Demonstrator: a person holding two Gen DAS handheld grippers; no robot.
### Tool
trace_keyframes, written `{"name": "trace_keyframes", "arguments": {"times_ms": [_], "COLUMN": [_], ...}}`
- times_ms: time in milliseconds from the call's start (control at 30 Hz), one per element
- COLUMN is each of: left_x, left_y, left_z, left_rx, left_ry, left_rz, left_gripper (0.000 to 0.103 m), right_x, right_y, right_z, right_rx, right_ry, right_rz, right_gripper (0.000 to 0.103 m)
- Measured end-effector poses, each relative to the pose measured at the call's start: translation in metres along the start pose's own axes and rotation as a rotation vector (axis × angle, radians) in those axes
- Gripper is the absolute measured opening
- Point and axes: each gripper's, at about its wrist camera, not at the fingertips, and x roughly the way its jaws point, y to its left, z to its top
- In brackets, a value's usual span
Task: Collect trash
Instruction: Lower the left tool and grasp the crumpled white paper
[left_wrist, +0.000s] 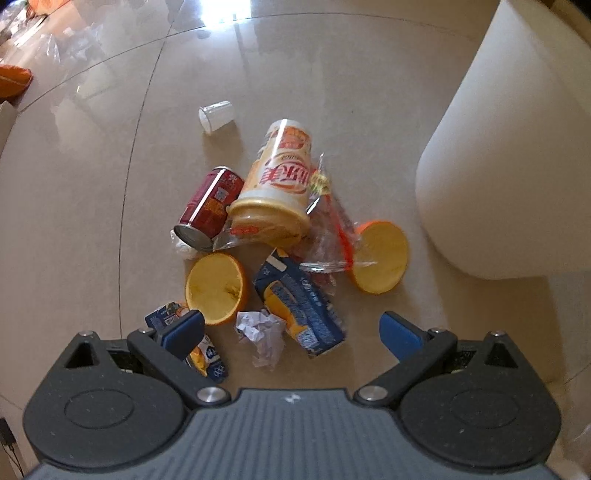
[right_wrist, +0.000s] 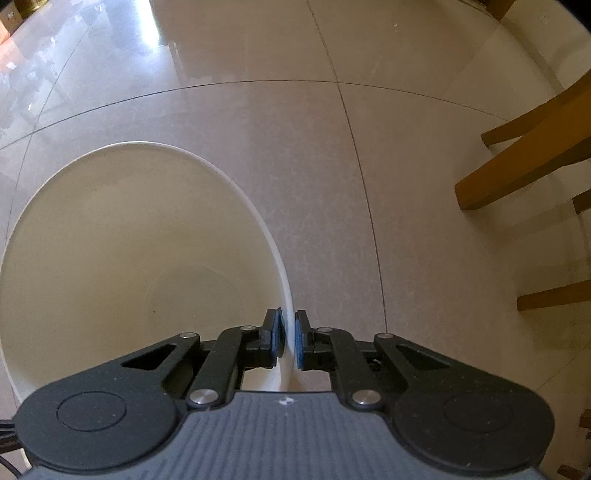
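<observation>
- On the tiled floor, left side: left gripper (left_wrist: 291, 330) hangs above the trash pile, jaws spread wide, holding nothing.
- Crumpled paper (left_wrist: 260, 332) lies between its fingers, beside the blue carton (left_wrist: 301, 306); advise lowering squarely onto one item, clear of neighbours.
- Right side: right gripper (right_wrist: 289, 338) is clamped on the white bin (right_wrist: 110, 236) rim, angled downward; bin appears empty.

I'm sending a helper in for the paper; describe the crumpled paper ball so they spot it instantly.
Find the white bin on the tiled floor; the trash pile lies beside it. At the pile's near edge, between the orange half and the blue juice carton, sits the crumpled paper ball: the only white, wrinkled wad there.
</observation>
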Motion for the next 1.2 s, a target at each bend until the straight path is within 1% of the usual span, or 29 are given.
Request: {"name": "trace_keyframes", "arguments": {"times_ms": [67,100,133,333,400,467,533,600,633,667,800,867,900,933,967,1000,1033,1067,1133,1200], "left_x": [0.012,0.017,0.023,0.046,0.056,0.067,0.08,0.092,0.098,0.102,0.114,0.118,0.119,0.121,0.121,0.121,0.12,0.119,0.118,0.117], "left_y": [0.005,0.007,0.01,0.02,0.021,0.019,0.016,0.014,0.014,0.015,0.019,0.019,0.018,0.021,0.022,0.025,0.029,0.033,0.042,0.046], "left_z": [-0.007,-0.01,-0.014,-0.04,-0.046,-0.049,-0.051,-0.053,-0.054,-0.054,-0.059,-0.065,-0.067,-0.07,-0.072,-0.072,-0.071,-0.071,-0.071,-0.07], "left_rx": [0.026,0.041,0.058,0.233,0.262,0.277,0.292,0.305,0.303,0.296,0.264,0.274,0.285,0.281,0.268,0.248,0.217,0.182,0.118,0.082], "left_ry": [-0.002,-0.001,0.0,0.005,0.002,0.006,0.0,-0.005,-0.001,0.0,-0.001,-0.001,-0.004,-0.003,-0.005,-0.003,-0.002,-0.005,-0.009,-0.005], "left_rz": [0.012,0.014,0.013,0.021,-0.002,-0.015,-0.024,-0.015,-0.01,-0.008,-0.017,-0.026,0.002,0.0,-0.004,-0.008,-0.012,-0.018,-0.017,-0.018], "left_gripper": [0.095,0.091,0.089,0.089,0.089,0.087,0.08,0.078,0.074,0.073,0.072,0.071,0.071,0.07,0.069,0.065,0.056,0.053,0.053,0.051], "right_x": [-0.001,-0.002,-0.002,-0.002,-0.003,-0.004,-0.005,-0.006,-0.006,-0.006,-0.007,-0.008,-0.009,-0.009,-0.009,-0.01,-0.01,-0.011,-0.011,-0.012], "right_y": [0.0,-0.001,-0.002,0.006,0.009,0.011,0.012,0.014,0.015,0.017,0.026,0.027,0.028,0.028,0.029,0.03,0.03,0.031,0.032,0.033], "right_z": [0.0,0.002,0.001,0.0,0.0,-0.001,-0.001,-0.003,-0.004,-0.005,-0.008,-0.009,-0.009,-0.009,-0.01,-0.01,-0.01,-0.011,-0.011,-0.012], "right_rx": [0.001,0.0,-0.005,-0.07,-0.084,-0.087,-0.087,-0.089,-0.094,-0.103,-0.132,-0.132,-0.134,-0.135,-0.133,-0.133,-0.135,-0.137,-0.137,-0.133], "right_ry": [-0.002,-0.003,-0.005,-0.014,-0.017,-0.021,-0.027,-0.035,-0.039,-0.044,-0.057,-0.06,-0.061,-0.063,-0.065,-0.065,-0.066,-0.067,-0.067,-0.068], "right_rz": [0.004,0.005,0.006,-0.018,-0.025,-0.031,-0.033,-0.039,-0.043,-0.05,-0.074,-0.076,-0.077,-0.078,-0.079,-0.08,-0.083,-0.084,-0.085,-0.085], "right_gripper": [0.011,0.011,0.011,0.012,0.012,0.012,0.012,0.012,0.013,0.013,0.013,0.013,0.013,0.013,0.013,0.013,0.014,0.014,0.014,0.015]}}
